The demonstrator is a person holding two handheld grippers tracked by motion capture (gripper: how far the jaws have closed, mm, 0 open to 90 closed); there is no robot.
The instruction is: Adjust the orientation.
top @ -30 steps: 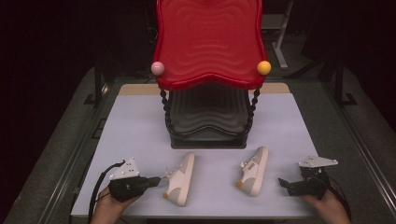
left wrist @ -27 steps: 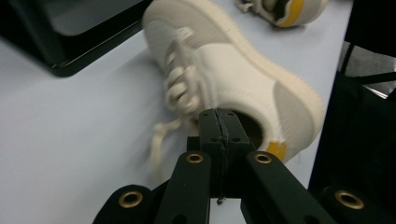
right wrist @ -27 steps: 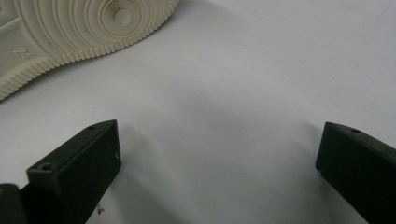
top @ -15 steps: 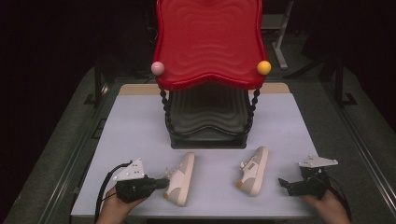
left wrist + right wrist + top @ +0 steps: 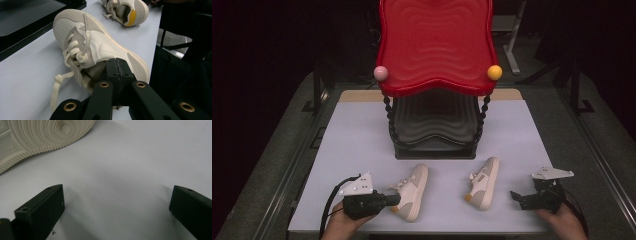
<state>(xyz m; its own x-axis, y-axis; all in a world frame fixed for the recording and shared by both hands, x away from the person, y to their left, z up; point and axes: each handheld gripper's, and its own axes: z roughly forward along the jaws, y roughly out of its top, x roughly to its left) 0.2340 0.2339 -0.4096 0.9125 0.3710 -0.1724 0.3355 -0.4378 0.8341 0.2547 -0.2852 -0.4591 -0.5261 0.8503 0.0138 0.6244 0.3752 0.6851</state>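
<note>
**Left gripper clamped at the heel of the left shoe**

The left gripper [image 5: 396, 200] lay low at the near edge of the pale surface [image 5: 362, 145], its fingers [image 5: 111, 72] pressed flat together at the heel opening of the left shoe [image 5: 412, 192]. In the left gripper view the black fingers met at the shoe's collar, just behind the knotted laces; whether any of the collar was pinched between them could not be told. The cream shoe stood on its sole, toe pointing away from the person.

The right shoe [image 5: 483, 182] lay tipped on its side just beside it, a yellow patch at its heel, apart from the first. The right gripper [image 5: 516, 199] rested on the surface near that shoe without touching it, its fingers [image 5: 42, 212] spread wide with nothing between them; the ribbed sole showed ahead in the right gripper view.

Behind both shoes stood a two-tier rack [image 5: 434, 135], its red top shelf [image 5: 437, 45] flanked by a pink ball [image 5: 381, 73] and an orange ball [image 5: 494, 72].
</note>
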